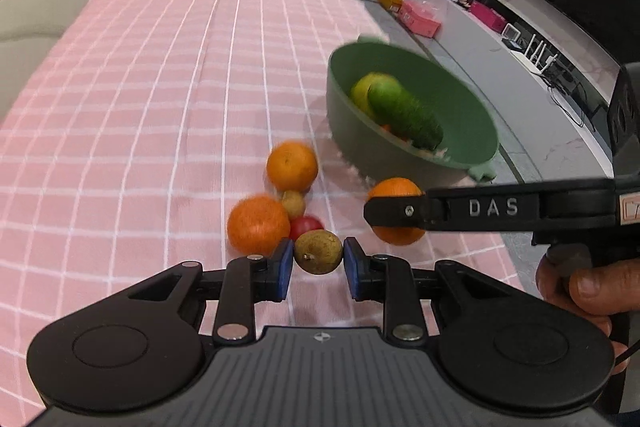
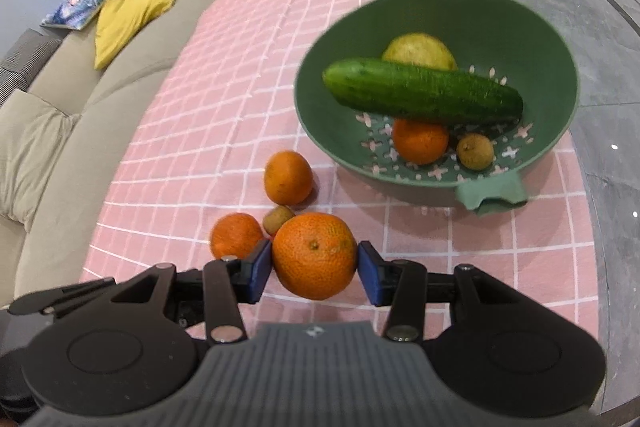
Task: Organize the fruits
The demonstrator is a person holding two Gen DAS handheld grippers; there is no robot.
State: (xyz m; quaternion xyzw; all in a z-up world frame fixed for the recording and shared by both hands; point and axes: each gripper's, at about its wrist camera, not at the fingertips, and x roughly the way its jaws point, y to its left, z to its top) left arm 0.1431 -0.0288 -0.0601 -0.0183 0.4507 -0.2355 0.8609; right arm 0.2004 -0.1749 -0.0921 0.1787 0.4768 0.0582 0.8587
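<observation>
Longan [image 1: 319, 251] between left fingers [image 1: 285, 269] (pinched)

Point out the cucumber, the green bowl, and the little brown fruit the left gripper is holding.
cucumber [image 2: 422, 95], right wrist view, mid-body.
green bowl [image 2: 558, 39], right wrist view, bare inner wall.
brown fruit [image 1: 319, 251], left wrist view, centre, between the pads.

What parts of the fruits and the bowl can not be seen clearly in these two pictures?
- Red fruit, left wrist view: mostly hidden behind the brown fruit held in the left gripper.
- Green bowl, left wrist view: blurred; its bottom is hidden by the cucumber.
- Orange in the bowl, right wrist view: top covered by the cucumber.
- Orange in the right gripper, left wrist view: middle crossed by a finger.
</observation>
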